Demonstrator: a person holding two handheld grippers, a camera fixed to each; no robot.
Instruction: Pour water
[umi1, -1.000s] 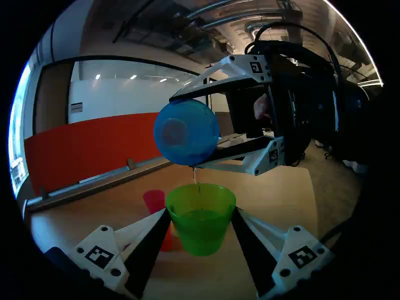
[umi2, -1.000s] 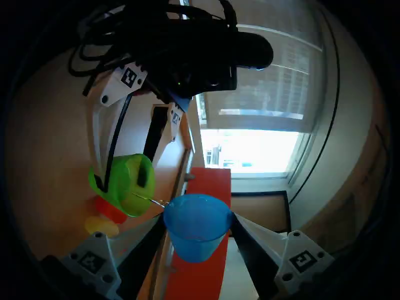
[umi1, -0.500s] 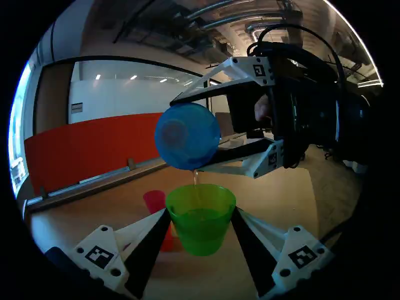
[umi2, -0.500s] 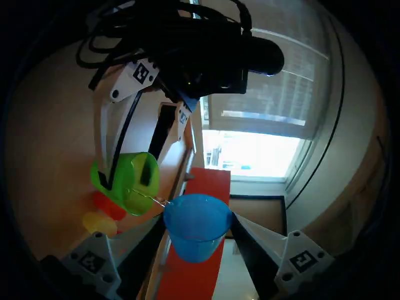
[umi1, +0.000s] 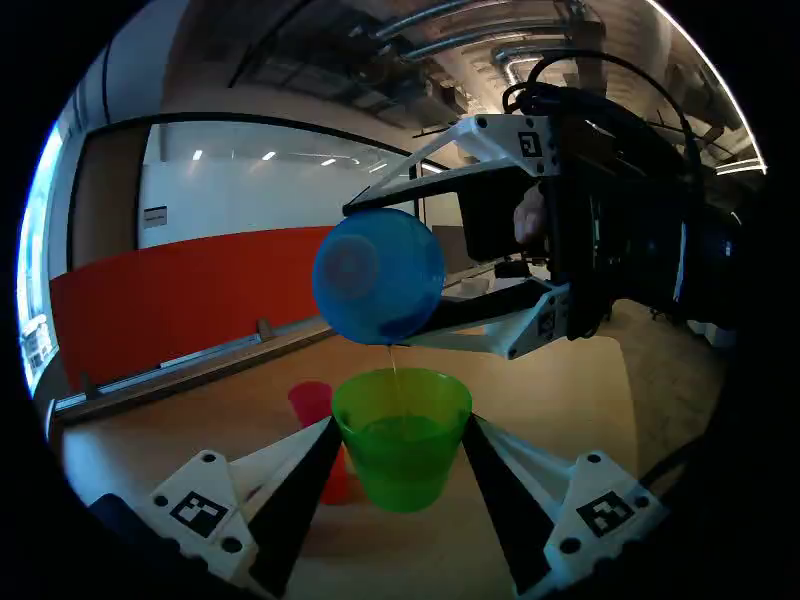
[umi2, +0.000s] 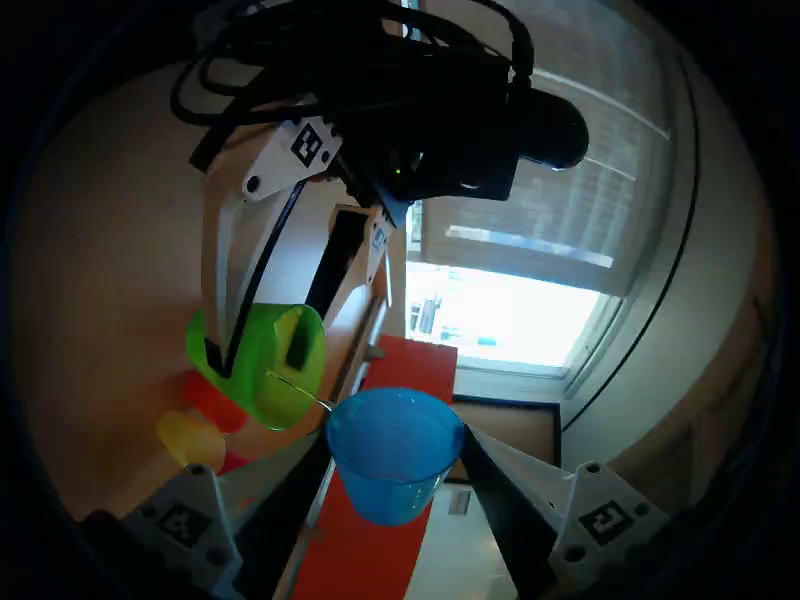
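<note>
The left gripper (umi1: 400, 450) has its jaws closed narrowly on the green cup (umi1: 401, 435), one finger pressing each side, and the cup stands upright above the wooden desk (umi1: 560, 390) with water showing partway up inside it. Directly above the green cup, in the left gripper view, the blue cup (umi1: 377, 275) is tipped far over so that its base faces the camera. It is pinched between the jaws of the right gripper (umi1: 385, 275), one finger over it and one under it. A thin stream of water (umi1: 392, 358) falls from the blue cup's low edge straight into the green cup's mouth; the two cups are close but not touching. Part of a hand (umi1: 530, 212) shows behind the right gripper's dark body. A red cup (umi1: 315, 405) stands on the desk just behind the green cup, on its left side, partly hidden by the left finger. In the right gripper view the blue cup (umi2: 392, 455) sits between that gripper's own fingers, and the stream (umi2: 300, 388) runs from its rim to the green cup (umi2: 270, 365). There a yellow cup (umi2: 190, 440) lies beside the red cup (umi2: 205, 395), both just beyond the green cup.
</note>
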